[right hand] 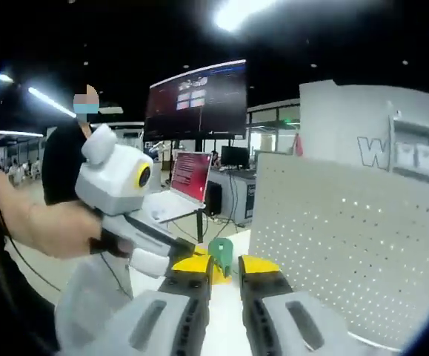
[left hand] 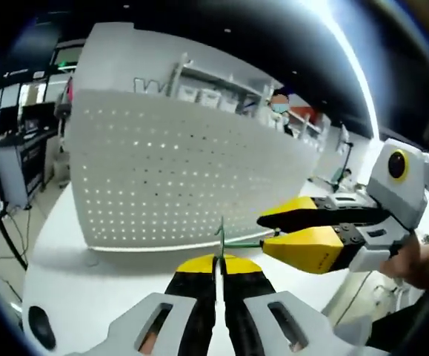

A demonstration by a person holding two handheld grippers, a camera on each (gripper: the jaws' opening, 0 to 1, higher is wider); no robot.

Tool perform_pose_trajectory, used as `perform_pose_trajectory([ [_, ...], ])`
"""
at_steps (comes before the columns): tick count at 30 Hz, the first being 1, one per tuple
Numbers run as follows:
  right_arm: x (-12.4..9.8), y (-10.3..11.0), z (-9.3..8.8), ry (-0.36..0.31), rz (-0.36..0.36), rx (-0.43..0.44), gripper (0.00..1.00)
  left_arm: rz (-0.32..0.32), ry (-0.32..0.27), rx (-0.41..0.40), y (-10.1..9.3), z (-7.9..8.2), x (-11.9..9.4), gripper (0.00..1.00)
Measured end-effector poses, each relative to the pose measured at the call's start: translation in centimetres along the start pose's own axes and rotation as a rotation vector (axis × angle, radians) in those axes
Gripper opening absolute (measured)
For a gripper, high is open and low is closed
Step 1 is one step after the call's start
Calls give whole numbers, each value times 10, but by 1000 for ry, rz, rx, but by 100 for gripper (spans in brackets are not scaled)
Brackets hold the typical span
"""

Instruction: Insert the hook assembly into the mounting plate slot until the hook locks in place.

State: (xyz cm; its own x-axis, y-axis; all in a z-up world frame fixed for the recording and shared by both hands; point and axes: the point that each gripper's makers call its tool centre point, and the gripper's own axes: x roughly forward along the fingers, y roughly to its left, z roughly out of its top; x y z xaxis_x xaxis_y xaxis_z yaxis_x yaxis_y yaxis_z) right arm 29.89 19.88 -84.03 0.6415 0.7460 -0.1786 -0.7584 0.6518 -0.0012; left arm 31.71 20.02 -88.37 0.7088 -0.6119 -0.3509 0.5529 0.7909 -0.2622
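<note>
The white perforated mounting plate [left hand: 184, 170] stands upright on the table, a short way beyond my jaws. My left gripper [left hand: 218, 261] is shut on the thin metal stem of the hook assembly [left hand: 221, 236], which pokes up between the yellow tips. From the right, my right gripper [left hand: 267, 228] reaches in and meets the same piece at its green part. In the right gripper view, my right gripper [right hand: 225, 267] is shut on the green part of the hook assembly [right hand: 221, 251], with the left gripper [right hand: 188, 256] touching in from the left and the mounting plate [right hand: 347, 259] at right.
A white table [left hand: 88, 289] carries the plate, with a small black round object [left hand: 40, 326] near its corner. A person's hand [right hand: 51, 230] holds the left gripper. Behind are an open laptop [right hand: 188, 178], a large dark monitor [right hand: 199, 96] and desks.
</note>
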Motion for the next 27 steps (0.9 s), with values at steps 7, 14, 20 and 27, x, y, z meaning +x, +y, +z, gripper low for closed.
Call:
perform_pose_trajectory([
  [7, 4, -1, -4, 20, -14, -26, 11, -4, -6, 16, 4, -3, 0, 1],
  [14, 5, 0, -6, 18, -22, -32, 11, -13, -34, 50, 2, 2, -6, 1],
  [20, 3, 3, 2, -26, -31, -20, 7, -38, -75, 30, -3, 11, -12, 1],
  [27, 3, 6, 10, -53, -4, 11, 5, -46, -87, 73, -4, 17, -16, 1],
])
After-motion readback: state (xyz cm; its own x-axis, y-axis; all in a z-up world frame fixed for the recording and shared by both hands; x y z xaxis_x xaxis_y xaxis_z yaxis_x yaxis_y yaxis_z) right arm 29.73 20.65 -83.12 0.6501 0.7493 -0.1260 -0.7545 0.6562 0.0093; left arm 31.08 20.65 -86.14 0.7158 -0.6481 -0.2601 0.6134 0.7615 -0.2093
